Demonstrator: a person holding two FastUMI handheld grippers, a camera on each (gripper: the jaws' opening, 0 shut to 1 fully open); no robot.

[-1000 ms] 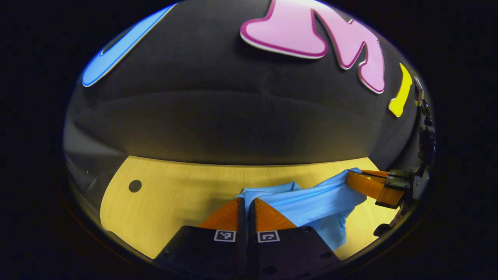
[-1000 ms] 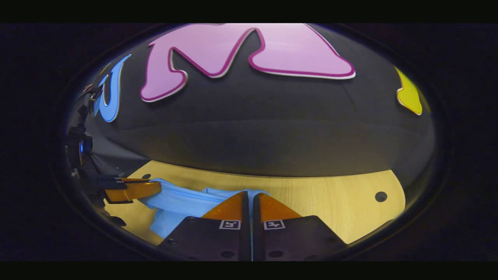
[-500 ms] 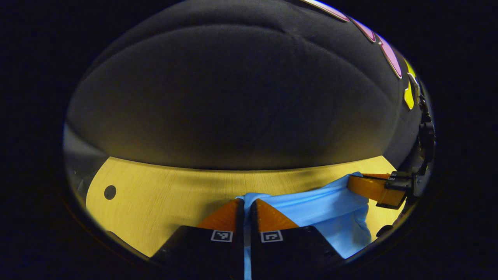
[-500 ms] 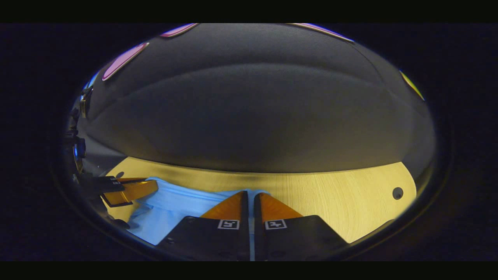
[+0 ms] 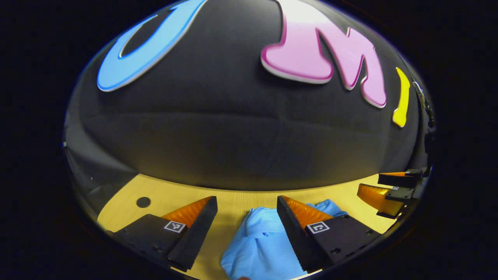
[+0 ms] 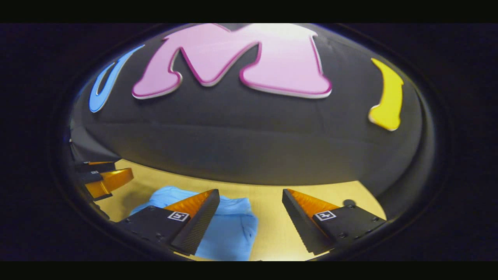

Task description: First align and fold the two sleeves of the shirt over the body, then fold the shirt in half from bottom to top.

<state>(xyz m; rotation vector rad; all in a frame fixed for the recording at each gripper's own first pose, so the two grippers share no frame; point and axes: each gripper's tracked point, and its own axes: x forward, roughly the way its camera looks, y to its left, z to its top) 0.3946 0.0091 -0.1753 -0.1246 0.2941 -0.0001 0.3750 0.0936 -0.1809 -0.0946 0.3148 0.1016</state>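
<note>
Now both grippers hang spread above the table (image 5: 233,200) with nothing between their fingers, and the shirt (image 5: 258,243) lies on the wood as a compact blue bundle, so the last bottom-to-top fold looks done. Seen from the left gripper (image 5: 245,229), the shirt sits between its fingers, with the right gripper (image 5: 383,186) off beside it. From the right gripper (image 6: 251,223), the shirt (image 6: 231,233) lies toward its left finger, and bare wood lies ahead.
</note>
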